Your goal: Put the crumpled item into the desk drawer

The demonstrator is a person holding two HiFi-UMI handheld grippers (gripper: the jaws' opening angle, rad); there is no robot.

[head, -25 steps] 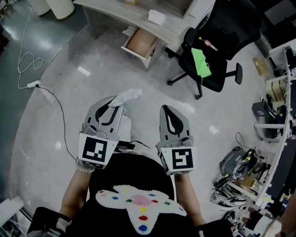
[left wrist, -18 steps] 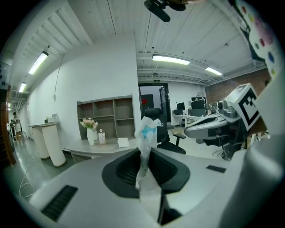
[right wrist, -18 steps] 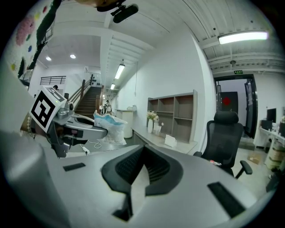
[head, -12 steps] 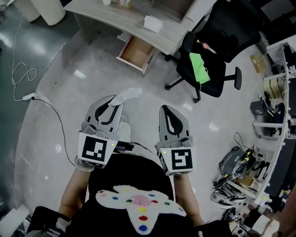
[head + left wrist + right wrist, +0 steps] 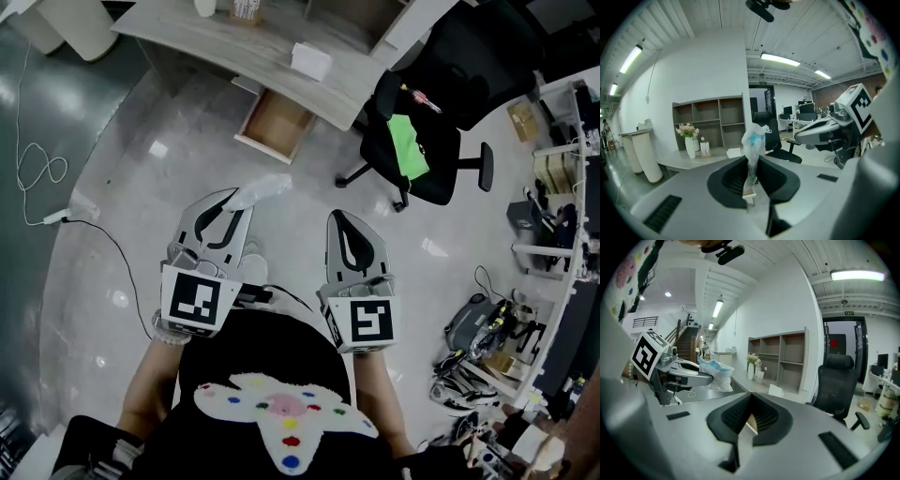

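Pinching the narrow end of a crumpled item (image 5: 262, 189), the left hand-held gripper (image 5: 234, 202) has its jaws nearly closed on it. The item is thin and white with a blue patch. Its long axis follows the line of the jaws. The squeezed neck sits between the pads, and the fuller, rumpled end sticks out past the tips, pointing forward and a little to the person's right. In the left gripper view it rises from the jaws like a small plume.

The right hand-held gripper (image 5: 341, 219) is level beside the left one, jaws pressed together with nothing between them.

Both are held in the air above a glossy grey floor (image 5: 141, 187). Well ahead of the item, the desk drawer (image 5: 275, 125) is pulled out below a pale tabletop (image 5: 216, 42), showing its brown inside. A black office chair (image 5: 422, 141) stands to its right.
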